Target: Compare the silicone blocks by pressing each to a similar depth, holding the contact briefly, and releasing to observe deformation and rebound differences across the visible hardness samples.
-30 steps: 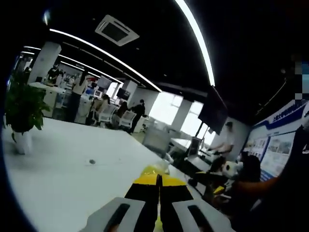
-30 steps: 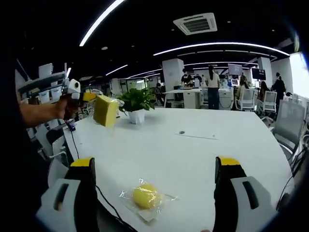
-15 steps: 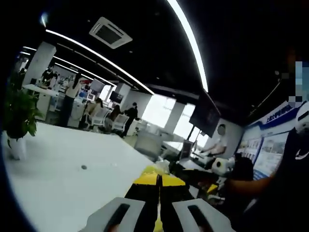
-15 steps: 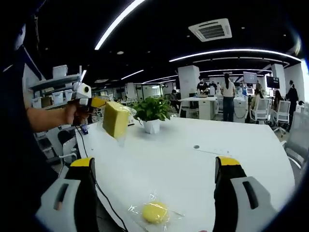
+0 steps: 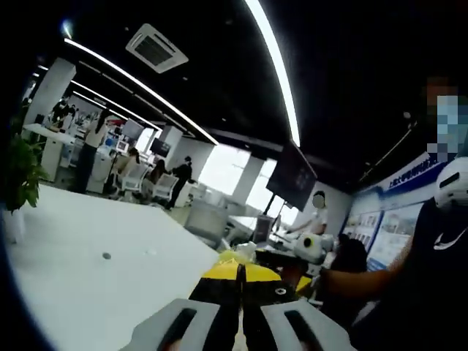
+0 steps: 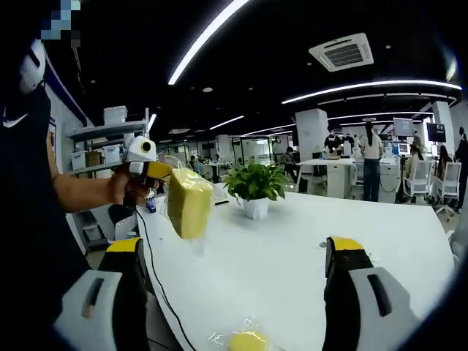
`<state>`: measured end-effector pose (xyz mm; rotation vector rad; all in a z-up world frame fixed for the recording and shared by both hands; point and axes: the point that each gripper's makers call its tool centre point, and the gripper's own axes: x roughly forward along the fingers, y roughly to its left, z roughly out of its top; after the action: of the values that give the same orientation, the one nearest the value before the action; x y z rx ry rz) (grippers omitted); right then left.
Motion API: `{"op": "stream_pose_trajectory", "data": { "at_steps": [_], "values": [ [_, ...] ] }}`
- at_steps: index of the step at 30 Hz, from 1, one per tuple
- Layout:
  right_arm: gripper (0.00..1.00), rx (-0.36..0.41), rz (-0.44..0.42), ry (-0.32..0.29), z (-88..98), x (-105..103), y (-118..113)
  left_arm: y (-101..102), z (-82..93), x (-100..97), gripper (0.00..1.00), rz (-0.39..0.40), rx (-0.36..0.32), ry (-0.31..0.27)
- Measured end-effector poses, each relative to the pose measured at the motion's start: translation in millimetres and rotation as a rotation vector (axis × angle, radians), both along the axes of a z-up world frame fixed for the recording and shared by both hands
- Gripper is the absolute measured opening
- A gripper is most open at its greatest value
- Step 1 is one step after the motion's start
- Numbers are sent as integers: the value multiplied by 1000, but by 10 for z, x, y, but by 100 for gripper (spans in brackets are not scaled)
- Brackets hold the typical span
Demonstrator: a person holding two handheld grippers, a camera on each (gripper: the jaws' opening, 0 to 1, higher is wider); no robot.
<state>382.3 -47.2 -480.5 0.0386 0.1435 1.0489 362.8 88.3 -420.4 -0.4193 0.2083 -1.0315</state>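
Left of centre in the right gripper view, the left gripper [image 6: 172, 180] pinches a yellow block [image 6: 189, 203] before a potted plant [image 6: 254, 189]; right gripper [image 6: 232, 272] jaws spread over the white table [image 6: 292, 248].

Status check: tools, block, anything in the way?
Left tool shut on bagged yellow rectangular silicone block, held above white table. Right tool open, holding nothing. Round yellow bagged sample on table below it. Potted green plant behind; no obstruction.

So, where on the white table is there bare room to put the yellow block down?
The white table is bare between the potted plant and the bagged yellow ball, out to its right edge. The near edge is busier: the ball and a black cable lie there.
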Motion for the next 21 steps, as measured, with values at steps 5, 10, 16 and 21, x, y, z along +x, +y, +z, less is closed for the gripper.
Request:
{"op": "stream_pose_trajectory", "data": {
  "at_steps": [5, 10, 16, 21],
  "values": [
    [96, 9, 56, -16, 105, -52, 131, -78, 44, -50, 0, -21, 2, -7],
    [96, 47, 107, -23, 245, -75, 276, -114, 86, -89, 0, -37, -21, -2],
    [96, 76, 171, -25, 335, -130, 451, -147, 125, -118, 0, -50, -38, -2],
    [96, 87, 203, -26, 361, -153, 559, -179, 156, -156, 0, -61, -48, -2]
  ]
}}
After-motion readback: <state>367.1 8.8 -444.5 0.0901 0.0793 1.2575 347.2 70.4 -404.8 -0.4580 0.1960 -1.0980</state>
